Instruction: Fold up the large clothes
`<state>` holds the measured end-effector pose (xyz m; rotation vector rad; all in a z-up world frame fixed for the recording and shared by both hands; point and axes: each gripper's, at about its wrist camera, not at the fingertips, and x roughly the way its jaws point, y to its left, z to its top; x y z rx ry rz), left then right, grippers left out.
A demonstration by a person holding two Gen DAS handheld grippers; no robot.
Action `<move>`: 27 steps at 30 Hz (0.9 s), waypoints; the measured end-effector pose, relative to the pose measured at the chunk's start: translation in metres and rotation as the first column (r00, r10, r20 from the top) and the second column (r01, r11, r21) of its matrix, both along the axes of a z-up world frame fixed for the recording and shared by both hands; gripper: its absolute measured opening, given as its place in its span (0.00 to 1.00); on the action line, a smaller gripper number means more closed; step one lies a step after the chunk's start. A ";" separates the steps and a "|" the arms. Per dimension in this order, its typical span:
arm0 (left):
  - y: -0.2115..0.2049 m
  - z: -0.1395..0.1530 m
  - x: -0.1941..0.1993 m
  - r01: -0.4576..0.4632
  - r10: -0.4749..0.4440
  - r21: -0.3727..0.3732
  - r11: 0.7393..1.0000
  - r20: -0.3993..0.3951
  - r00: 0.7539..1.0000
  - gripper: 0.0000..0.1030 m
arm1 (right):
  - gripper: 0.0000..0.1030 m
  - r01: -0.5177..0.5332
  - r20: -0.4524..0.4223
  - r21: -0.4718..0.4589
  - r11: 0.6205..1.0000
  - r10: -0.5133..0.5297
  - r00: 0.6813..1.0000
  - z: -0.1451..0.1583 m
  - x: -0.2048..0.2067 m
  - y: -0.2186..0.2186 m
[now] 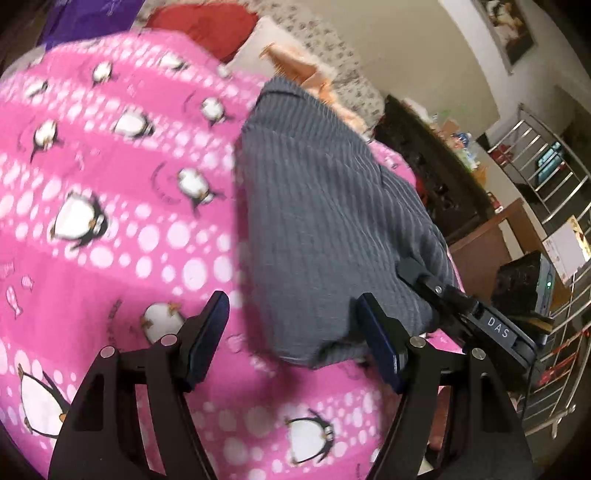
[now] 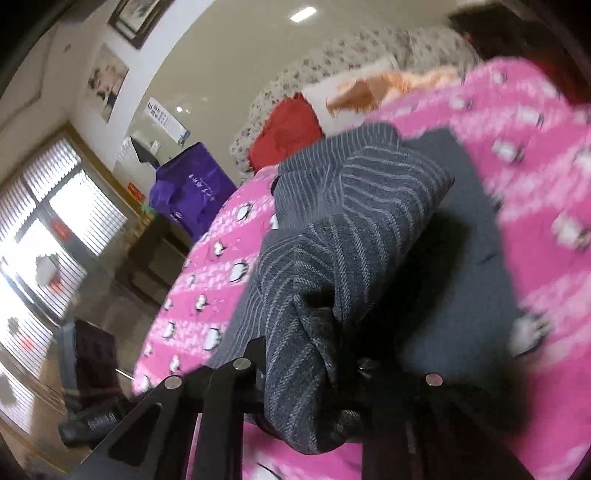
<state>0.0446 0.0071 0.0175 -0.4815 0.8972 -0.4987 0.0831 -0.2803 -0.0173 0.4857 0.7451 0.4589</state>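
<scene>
Left hand-held gripper (image 1: 291,343) is hovering released, fingers spread above the pink blanket (image 1: 110,184). Right hand-held gripper (image 2: 306,373) is clenching a fold of the grey garment (image 2: 351,229); only the right view is showing this bunched cloth. One garment is lying on the blanket. One red cushion (image 1: 207,26) and one purple bag (image 2: 192,192) are sitting beyond.

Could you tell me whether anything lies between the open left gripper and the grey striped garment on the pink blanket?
Nothing visible does. The left gripper is open just short of the grey garment, with only bare pink blanket between its fingers. The right gripper already clamps the garment's near corner beside it.
</scene>
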 end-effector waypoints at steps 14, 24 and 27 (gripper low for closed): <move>-0.096 0.050 0.013 0.202 -0.246 0.177 0.963 0.281 0.927 0.69 | 0.18 -0.008 -0.208 0.175 0.985 0.045 0.977 -0.069 0.021 -0.091; -0.109 -0.014 0.005 0.228 -0.340 0.420 0.879 0.214 0.916 0.46 | 0.18 -0.031 -0.199 0.158 0.987 0.062 0.978 -0.075 0.025 -0.099; -0.102 -0.004 -0.002 0.245 -0.359 0.404 0.882 0.236 0.903 0.47 | 0.29 0.000 -0.199 0.112 0.994 0.023 0.980 -0.054 0.011 -0.097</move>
